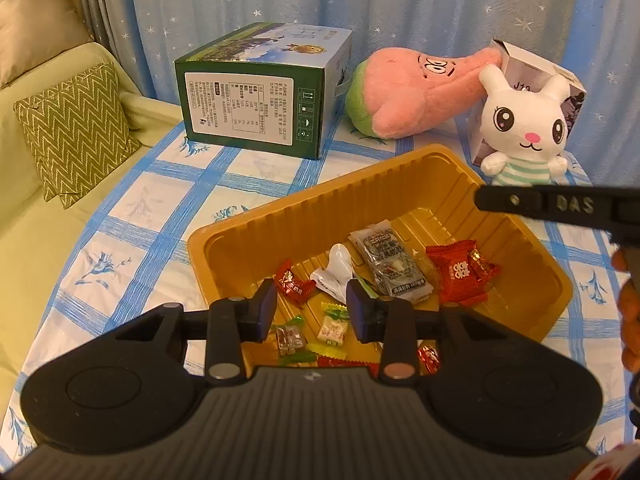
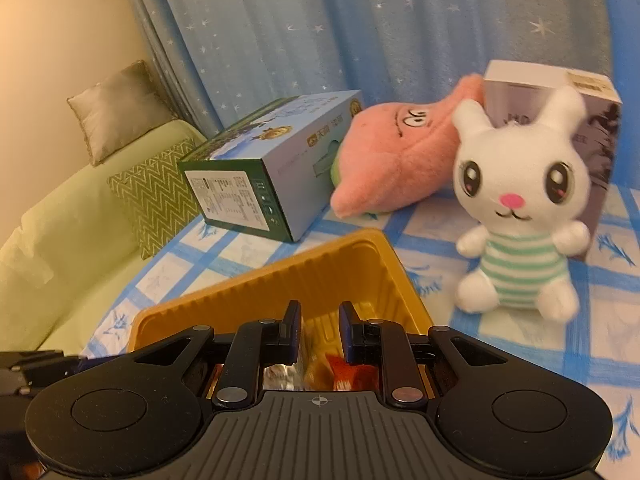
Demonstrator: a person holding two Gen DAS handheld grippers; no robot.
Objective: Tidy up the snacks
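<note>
A gold plastic tray (image 1: 248,236) sits on the blue-checked cloth and holds several wrapped snacks: a red packet (image 1: 456,272), a grey packet (image 1: 388,264), a white wrapper (image 1: 336,270), a small red candy (image 1: 292,286) and small candies (image 1: 332,330). My left gripper (image 1: 312,306) is open and empty, hovering over the tray's near side. My right gripper (image 2: 320,334) is open with a narrow gap and empty, above the tray (image 2: 320,268); its side shows in the left wrist view (image 1: 560,204) at the right.
A green box (image 1: 256,92) lies at the back left. A pink plush (image 1: 408,88), a white rabbit plush (image 1: 524,120) and a grey-white box (image 1: 524,64) stand behind the tray. A green sofa with a zigzag cushion (image 1: 76,128) borders the left.
</note>
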